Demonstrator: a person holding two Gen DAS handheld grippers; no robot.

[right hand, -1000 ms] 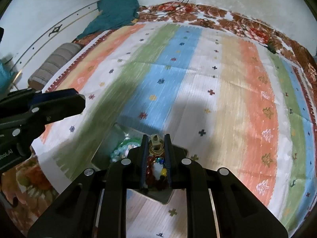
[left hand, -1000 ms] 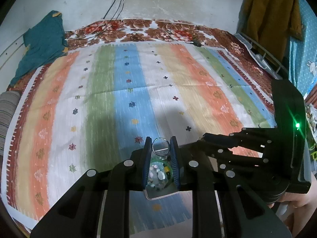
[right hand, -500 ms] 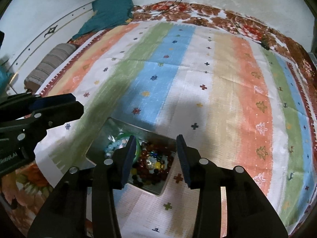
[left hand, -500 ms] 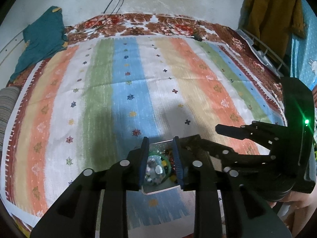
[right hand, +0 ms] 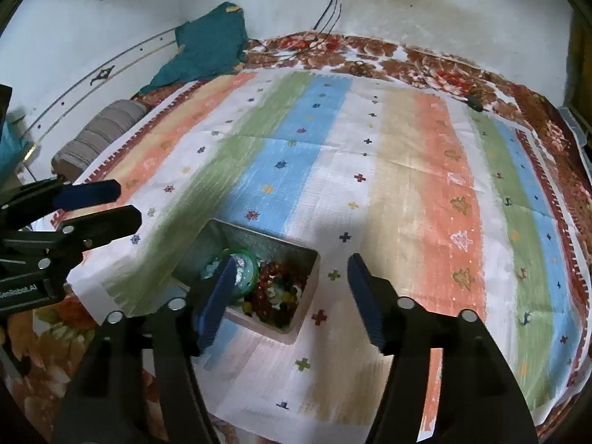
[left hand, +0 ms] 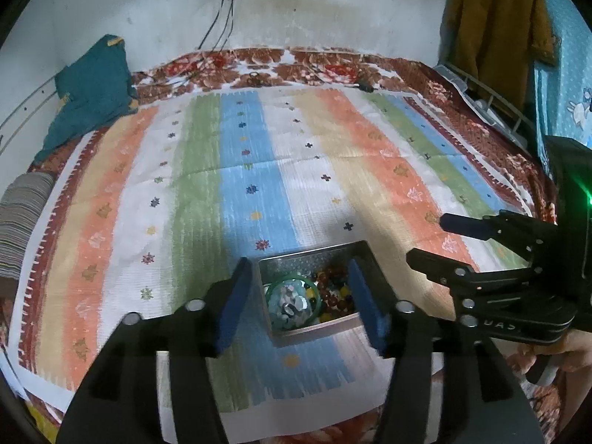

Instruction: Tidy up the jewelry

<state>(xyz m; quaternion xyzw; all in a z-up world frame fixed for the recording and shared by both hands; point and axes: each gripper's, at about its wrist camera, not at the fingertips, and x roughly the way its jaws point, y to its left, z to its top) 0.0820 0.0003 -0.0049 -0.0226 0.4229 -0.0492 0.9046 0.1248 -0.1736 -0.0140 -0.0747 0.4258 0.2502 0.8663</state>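
A small metal box (left hand: 314, 249) (right hand: 259, 238) sits on the striped bedspread near its front edge. Inside lie a green bangle (left hand: 275, 286) (right hand: 251, 259) around pale silvery beads, and a heap of red and mixed beads (left hand: 335, 292) (right hand: 275, 292). My left gripper (left hand: 298, 262) hovers over the box, its jaws opening, the blue pads (left hand: 233, 303) bare with nothing between them. My right gripper (right hand: 292, 258) also hangs above the box, jaws opening and holding nothing. Each gripper shows in the other's view: the right (left hand: 427, 237), the left (right hand: 128, 201).
The striped cloth (left hand: 259, 170) covers a floral bed against a white wall. A teal garment (left hand: 92, 88) and a striped bolster (left hand: 22, 222) lie at the left. Cables (left hand: 222, 11) hang from a wall socket. A brown garment (left hand: 492, 26) hangs at the right.
Both grippers were shut on small rings over the box; their jaws have spread wide, the rings are gone from the pads, and both have drawn back from the box.
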